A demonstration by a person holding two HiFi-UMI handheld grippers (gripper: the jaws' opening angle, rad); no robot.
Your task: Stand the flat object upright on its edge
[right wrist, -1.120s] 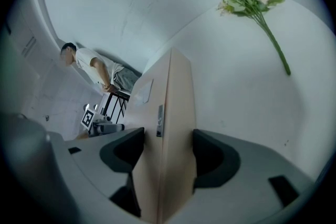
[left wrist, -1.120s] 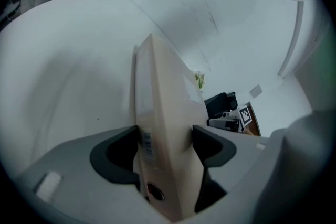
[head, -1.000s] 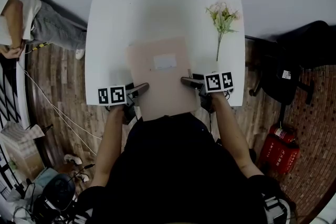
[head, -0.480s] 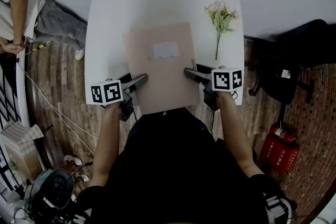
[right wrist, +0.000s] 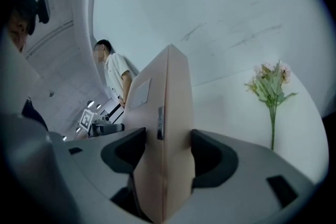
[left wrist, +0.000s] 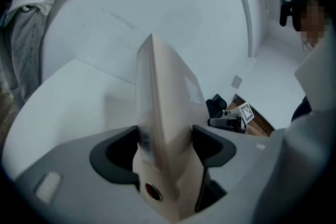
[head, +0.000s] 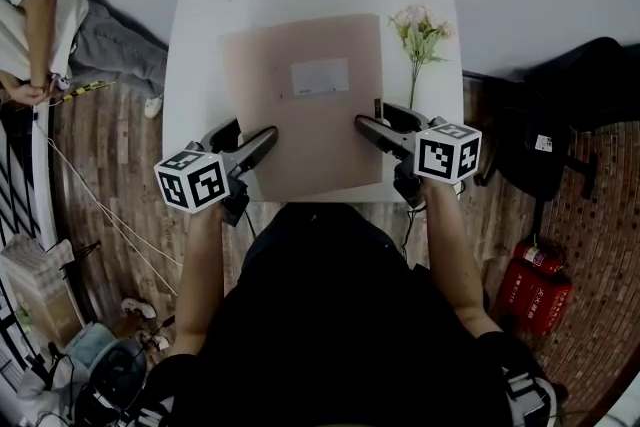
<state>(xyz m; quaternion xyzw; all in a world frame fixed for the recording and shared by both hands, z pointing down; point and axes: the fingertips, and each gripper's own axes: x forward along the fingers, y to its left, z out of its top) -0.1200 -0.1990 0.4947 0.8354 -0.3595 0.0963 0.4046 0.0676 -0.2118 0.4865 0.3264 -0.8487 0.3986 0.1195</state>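
Pinching opposite side edges, the left hand-held gripper (head: 264,139) and right hand-held gripper (head: 367,126) hold a flat cardboard mailer (head: 305,120) over the white tabletop (head: 200,45); it looks light, stiff, possibly slippery.

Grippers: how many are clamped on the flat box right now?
2. The left gripper clamps the flat box at its left edge; the right gripper clamps its right edge.
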